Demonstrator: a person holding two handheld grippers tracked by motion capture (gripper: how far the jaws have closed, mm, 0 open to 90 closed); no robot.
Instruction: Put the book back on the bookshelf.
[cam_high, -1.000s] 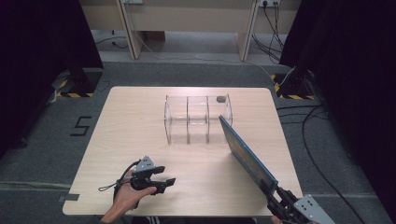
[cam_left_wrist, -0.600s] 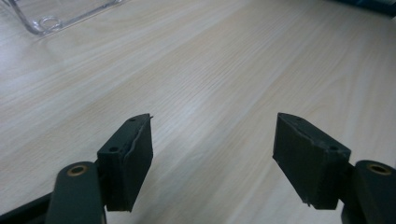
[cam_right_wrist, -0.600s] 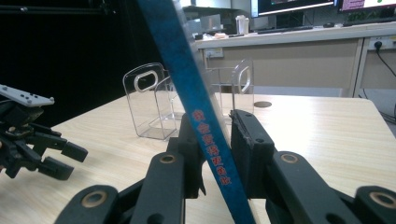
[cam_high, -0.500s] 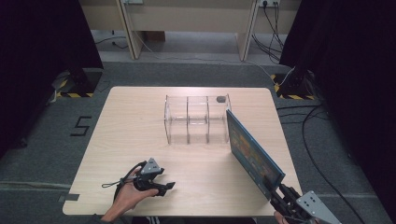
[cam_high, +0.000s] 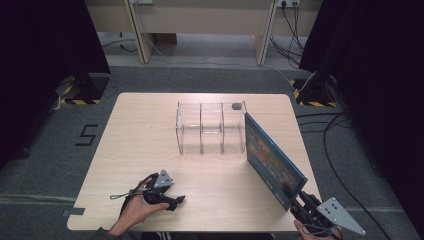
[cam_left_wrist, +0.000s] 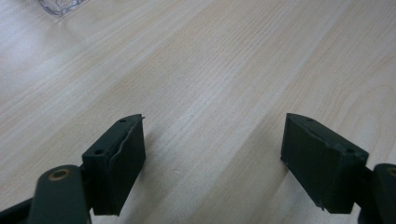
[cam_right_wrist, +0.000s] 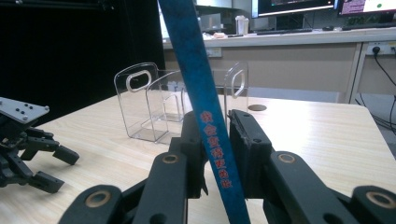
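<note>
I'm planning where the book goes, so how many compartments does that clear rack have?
3, side by side in the clear rack: left, middle, and right, the right one nearest the blue book. All look empty.

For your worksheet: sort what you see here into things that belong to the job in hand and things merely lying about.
Belonging to the job: blue book, right gripper clamped on it, clear divided rack.

Lying about: left gripper, jaws open on bare table; floor cables.

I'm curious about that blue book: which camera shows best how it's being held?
The right gripper view: the blue book stands clamped by its spine between the right gripper. The high view shows its colourful cover, raised beside the clear organizer, with the grip small. The left gripper view shows bare table.
</note>
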